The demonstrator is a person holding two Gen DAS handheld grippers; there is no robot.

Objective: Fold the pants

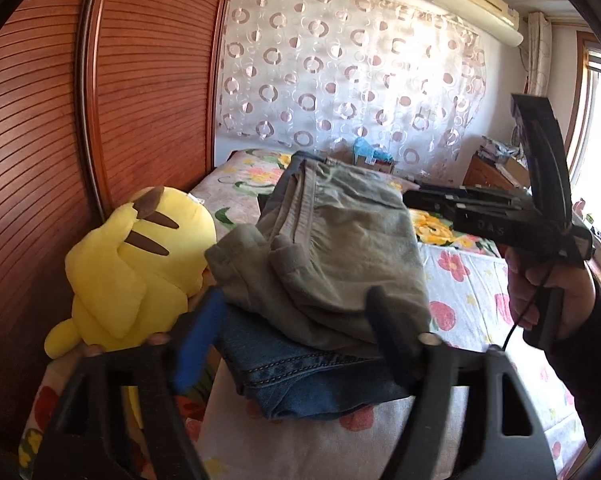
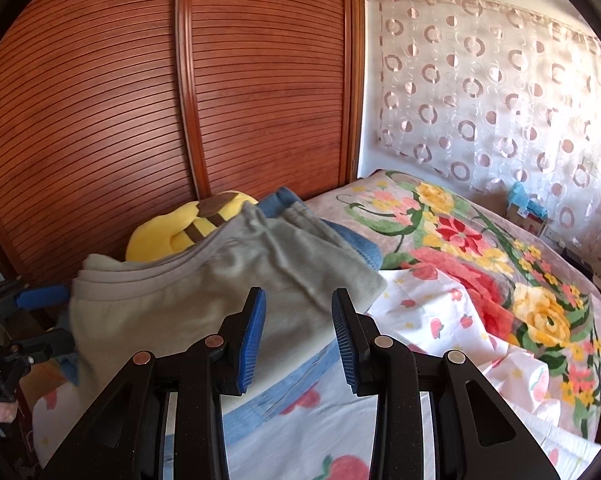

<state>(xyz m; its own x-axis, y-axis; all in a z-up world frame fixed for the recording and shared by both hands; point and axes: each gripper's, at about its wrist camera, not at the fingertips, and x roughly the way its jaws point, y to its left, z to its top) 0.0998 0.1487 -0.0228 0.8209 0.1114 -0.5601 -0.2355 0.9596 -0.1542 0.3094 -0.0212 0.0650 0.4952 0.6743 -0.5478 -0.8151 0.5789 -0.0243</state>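
Note:
Folded grey-green pants [image 1: 340,248] lie on top of folded blue jeans [image 1: 300,376] on the bed; they also show in the right wrist view [image 2: 228,292]. My left gripper [image 1: 292,320] is open, its fingers on either side of the near edge of the grey pants, blurred. It appears at the left edge of the right wrist view [image 2: 40,316]. My right gripper [image 2: 298,336] is open and empty, just in front of the pile. In the left wrist view it is held in a hand at the right [image 1: 496,212].
A yellow plush toy [image 1: 136,280] lies left of the pile against a slatted wooden wardrobe [image 1: 140,100]. The bed has a strawberry-print sheet [image 2: 440,320] and a floral blanket [image 2: 480,248]. A patterned curtain [image 1: 340,80] hangs behind.

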